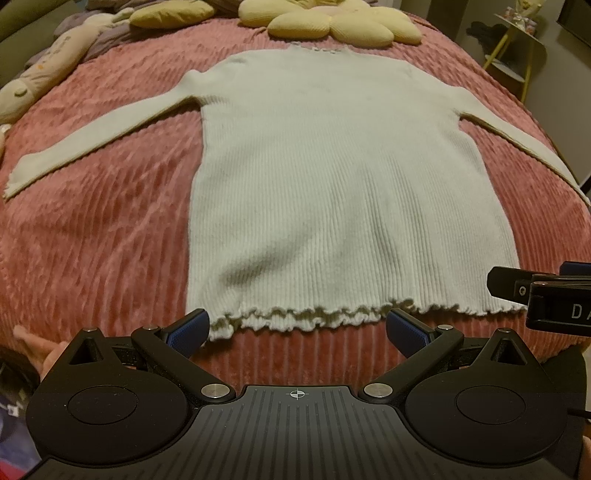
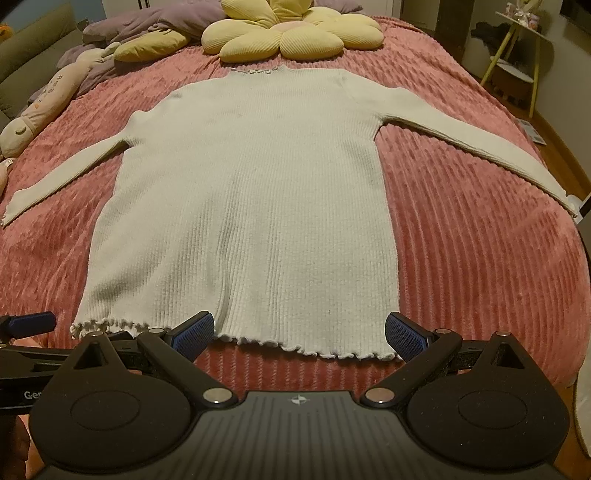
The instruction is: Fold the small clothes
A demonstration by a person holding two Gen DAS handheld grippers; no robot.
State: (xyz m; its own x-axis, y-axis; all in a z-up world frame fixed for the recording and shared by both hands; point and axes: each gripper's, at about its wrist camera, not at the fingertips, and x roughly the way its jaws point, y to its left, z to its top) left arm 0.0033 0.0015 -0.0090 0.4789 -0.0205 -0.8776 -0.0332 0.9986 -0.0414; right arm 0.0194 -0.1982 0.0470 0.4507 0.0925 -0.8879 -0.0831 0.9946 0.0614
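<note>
A cream ribbed long-sleeved sweater (image 1: pixel 332 192) lies flat on a pink ribbed bedspread (image 1: pixel 103 236), sleeves spread out to both sides, ruffled hem nearest me. It also shows in the right wrist view (image 2: pixel 251 206). My left gripper (image 1: pixel 297 328) is open and empty, fingers just short of the hem near its left part. My right gripper (image 2: pixel 299 332) is open and empty at the hem's right part. The right gripper shows at the right edge of the left wrist view (image 1: pixel 546 295); the left gripper's finger shows at the left edge of the right wrist view (image 2: pixel 29 323).
A yellow flower-shaped cushion (image 2: pixel 288 37) lies beyond the collar. A long plush toy (image 2: pixel 44 107) and purple bedding (image 2: pixel 147 22) lie at the far left. A yellow-legged side table (image 2: pixel 521 55) stands off the bed's right side.
</note>
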